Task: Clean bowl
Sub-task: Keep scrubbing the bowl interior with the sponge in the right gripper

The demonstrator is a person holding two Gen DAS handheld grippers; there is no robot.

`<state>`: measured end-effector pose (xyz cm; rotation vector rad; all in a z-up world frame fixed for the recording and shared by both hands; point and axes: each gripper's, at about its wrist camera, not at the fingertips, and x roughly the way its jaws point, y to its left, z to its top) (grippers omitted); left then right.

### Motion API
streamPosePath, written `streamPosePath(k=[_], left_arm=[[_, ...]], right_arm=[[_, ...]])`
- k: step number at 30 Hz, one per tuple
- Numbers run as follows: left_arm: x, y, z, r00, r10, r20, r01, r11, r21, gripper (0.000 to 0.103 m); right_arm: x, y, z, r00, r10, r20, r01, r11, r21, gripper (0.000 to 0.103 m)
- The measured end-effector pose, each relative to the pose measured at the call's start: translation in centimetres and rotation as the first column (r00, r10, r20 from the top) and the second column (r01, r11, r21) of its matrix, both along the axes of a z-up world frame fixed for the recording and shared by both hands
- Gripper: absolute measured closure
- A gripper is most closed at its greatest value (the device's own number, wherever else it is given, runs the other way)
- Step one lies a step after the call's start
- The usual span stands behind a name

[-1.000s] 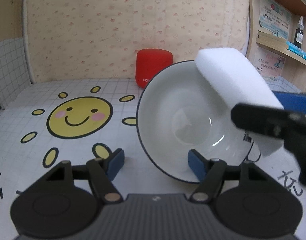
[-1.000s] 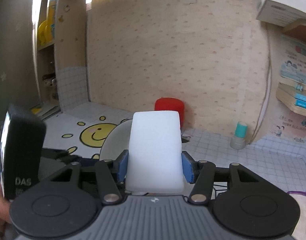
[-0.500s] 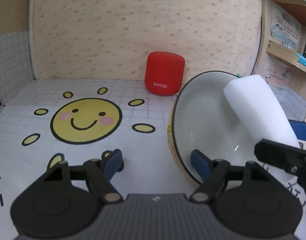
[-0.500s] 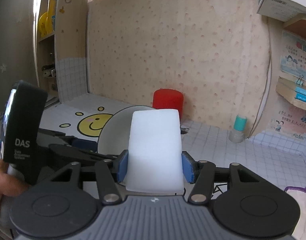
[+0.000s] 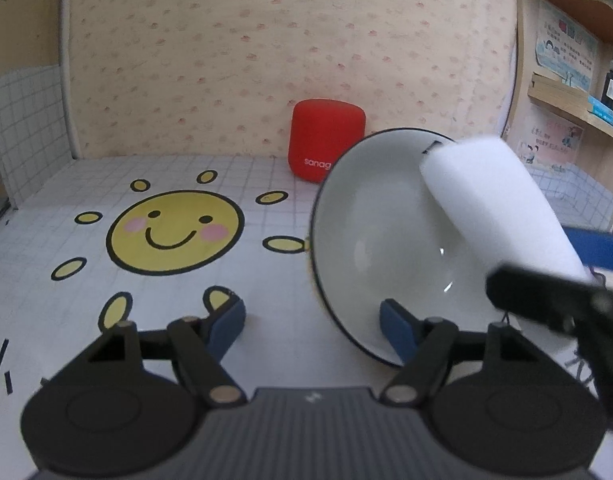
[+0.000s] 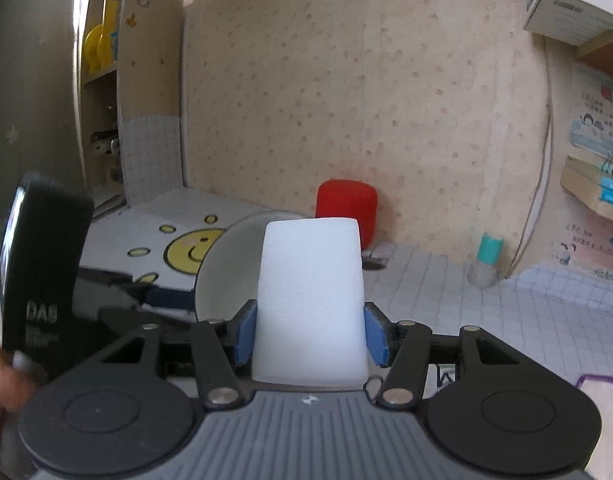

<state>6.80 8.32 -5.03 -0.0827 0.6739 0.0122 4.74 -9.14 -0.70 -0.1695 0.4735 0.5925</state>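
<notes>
A white bowl [image 5: 386, 248] with a dark rim stands tilted on its edge, its inside facing my left gripper; its rim also shows in the right wrist view [image 6: 226, 264]. My left gripper [image 5: 312, 326] is open, and its right finger [image 5: 396, 330] sits just inside the bowl's lower rim. My right gripper [image 6: 310, 332] is shut on a white sponge [image 6: 310, 304]. In the left wrist view the sponge [image 5: 494, 208] lies against the bowl's inner right side.
A red cylinder speaker [image 5: 326, 144] stands behind the bowl by the wall. A sun-face mat [image 5: 174, 232] covers the table at left. A teal-capped bottle [image 6: 486, 260] stands at right. Shelves [image 5: 578, 108] run along the right wall.
The sponge has slid back up and across the bowl's inner right side. The bowl has shifted a little in my left wrist view, staying tilted.
</notes>
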Motion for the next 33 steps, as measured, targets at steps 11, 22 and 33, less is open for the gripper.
streamPosePath(k=[11,22,33], left_arm=[[0.0,0.4,0.1,1.000,-0.010,-0.001,0.010,1.000,-0.008,0.031],[-0.3,0.7,0.2,1.000,-0.014,0.001,0.014,1.000,-0.016,0.030],[0.0,2.2,0.2,0.999,0.035,-0.002,-0.036,0.999,-0.018,0.030]], right_arm=[[1.2,1.0,0.9,1.000,0.012,0.005,-0.012,1.000,0.023,0.050],[0.9,0.9,0.3,0.999,0.029,-0.016,-0.028,1.000,0.013,0.050],[0.6,1.0,-0.1,0.999,0.039,-0.016,-0.039,0.999,-0.008,0.050]])
